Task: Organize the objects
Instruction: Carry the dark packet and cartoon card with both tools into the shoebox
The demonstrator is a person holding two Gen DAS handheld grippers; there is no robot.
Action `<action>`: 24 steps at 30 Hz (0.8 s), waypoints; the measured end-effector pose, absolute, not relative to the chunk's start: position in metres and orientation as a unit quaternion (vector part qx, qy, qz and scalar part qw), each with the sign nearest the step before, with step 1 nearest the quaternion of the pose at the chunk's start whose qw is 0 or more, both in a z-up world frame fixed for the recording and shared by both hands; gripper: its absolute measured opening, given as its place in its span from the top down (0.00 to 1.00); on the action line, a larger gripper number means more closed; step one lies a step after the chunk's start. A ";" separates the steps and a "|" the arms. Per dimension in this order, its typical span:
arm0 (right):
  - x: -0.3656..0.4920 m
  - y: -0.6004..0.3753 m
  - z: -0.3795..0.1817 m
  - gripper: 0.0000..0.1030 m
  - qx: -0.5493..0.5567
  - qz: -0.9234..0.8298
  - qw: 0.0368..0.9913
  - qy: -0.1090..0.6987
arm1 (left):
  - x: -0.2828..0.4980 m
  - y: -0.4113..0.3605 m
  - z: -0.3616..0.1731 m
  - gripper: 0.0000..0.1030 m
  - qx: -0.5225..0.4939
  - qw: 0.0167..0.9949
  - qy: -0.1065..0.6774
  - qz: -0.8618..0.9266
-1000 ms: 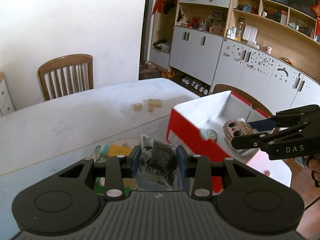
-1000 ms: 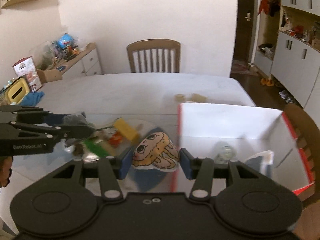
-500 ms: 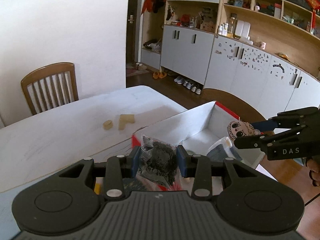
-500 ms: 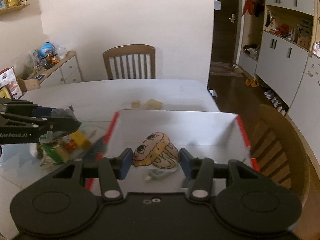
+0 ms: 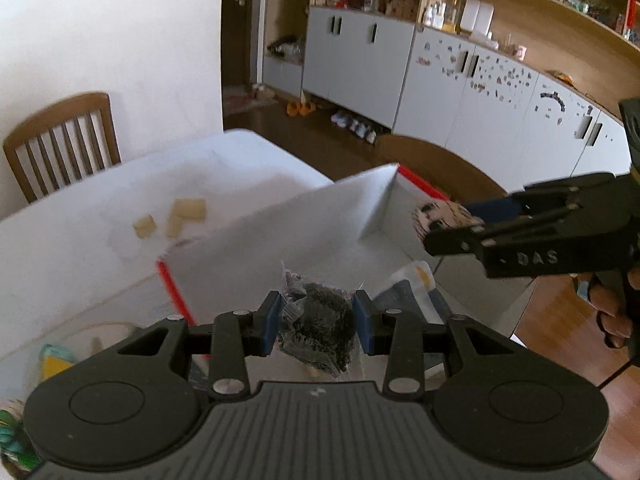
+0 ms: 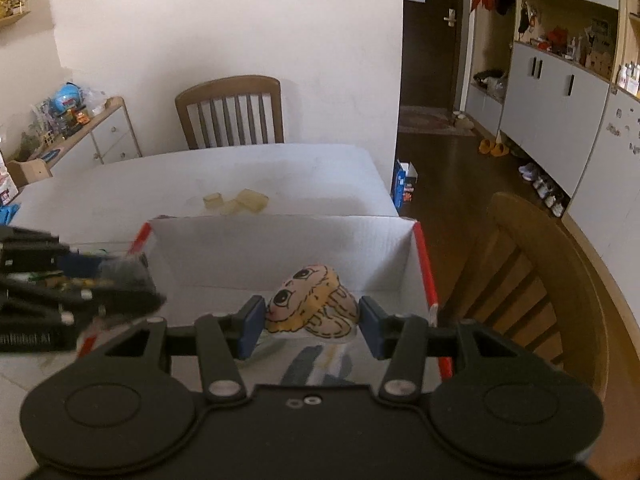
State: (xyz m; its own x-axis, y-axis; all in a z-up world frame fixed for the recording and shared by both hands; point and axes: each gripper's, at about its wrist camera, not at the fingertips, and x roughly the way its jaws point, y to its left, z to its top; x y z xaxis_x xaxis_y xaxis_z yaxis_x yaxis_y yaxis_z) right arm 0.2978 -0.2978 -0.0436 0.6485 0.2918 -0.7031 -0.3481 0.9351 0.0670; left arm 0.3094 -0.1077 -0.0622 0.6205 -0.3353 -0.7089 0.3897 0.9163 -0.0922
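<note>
Box (image 6: 280,256): white inside, red edges, sat open-topped at the near end of the white surface (image 6: 200,176); a wooden chair (image 6: 532,280) stood just beside its right wall.
Left hand-held gripper (image 5: 318,322): blue pads pressed on a clear bag of dark crumpled stuff (image 5: 320,320), held above the box's left end, tilted downward.
Right hand-held gripper (image 6: 310,326): jaws part-way closed, pads against both sides of a flat cartoon-face toy (image 6: 312,306), big eyes, yellow hair; it hung over the box interior near the right wall.
Same toy from left view: seen at the tip of the right hand-held gripper (image 5: 444,226), above the box's far right corner.
Box contents: a grey-blue and white packet (image 5: 412,294) lay on the floor of the box, below both hand-held grippers; print unreadable.
Surface beyond box: three pale yellow blocks (image 6: 236,202) close together, apart from the box's back wall.
Surface left of box: a heap of small coloured items (image 5: 52,360), blurred, could not tell what they were.
Person: fingers (image 5: 608,308) wrapped on the right hand-held gripper's handle at the frame edge.
Background: another wooden chair (image 6: 230,112) at the far end of the surface, grey cabinets (image 5: 360,60) along the wall.
</note>
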 end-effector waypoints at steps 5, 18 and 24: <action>0.320 -0.299 -0.058 0.52 -0.041 0.177 0.899 0.398 | 0.324 -0.127 -0.082 0.64 0.045 0.886 0.418 -0.194; 0.365 -0.296 -0.102 0.52 -0.057 0.189 0.864 0.463 | 0.356 -0.167 -0.127 0.63 0.086 0.838 0.500 -0.199; 0.369 -0.287 -0.106 0.52 -0.067 0.210 0.852 0.475 | 0.363 -0.173 -0.140 0.62 0.089 0.817 0.536 -0.193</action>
State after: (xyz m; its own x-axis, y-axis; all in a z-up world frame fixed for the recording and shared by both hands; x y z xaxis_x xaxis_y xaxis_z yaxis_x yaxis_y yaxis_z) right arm 0.3694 -0.2866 -0.1065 0.4613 0.2941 -0.8371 -0.4219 0.9027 0.0847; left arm 0.3626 -0.1728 -0.1396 0.3517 -0.2190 -0.9101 0.4103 0.9099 -0.0605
